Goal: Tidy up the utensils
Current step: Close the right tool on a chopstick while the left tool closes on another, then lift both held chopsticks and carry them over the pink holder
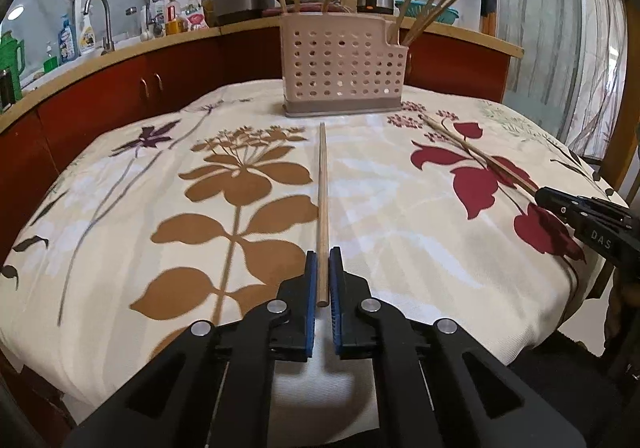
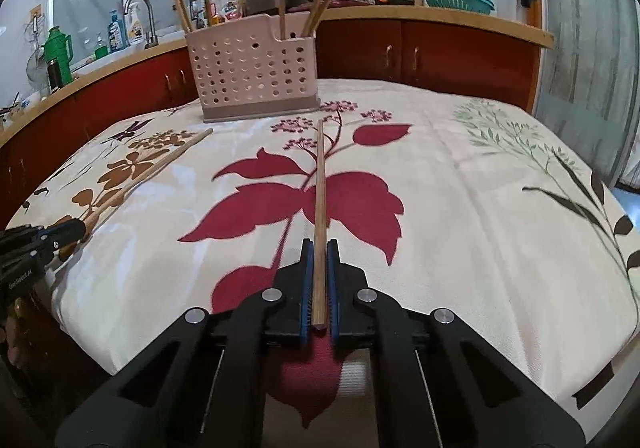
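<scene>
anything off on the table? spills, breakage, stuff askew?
Nothing stands out. No spill or damage shows. The left tongs are shut on one chopstick and the right tongs on another chopstick, both pointing toward the upright perforated holder. The chopsticks already inside it lean at mixed angles.

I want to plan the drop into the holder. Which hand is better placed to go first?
Probably left: its tool grips a chopstick aimed straight at the holder. The right tool also holds one, but the holder sits off to its left.
</scene>
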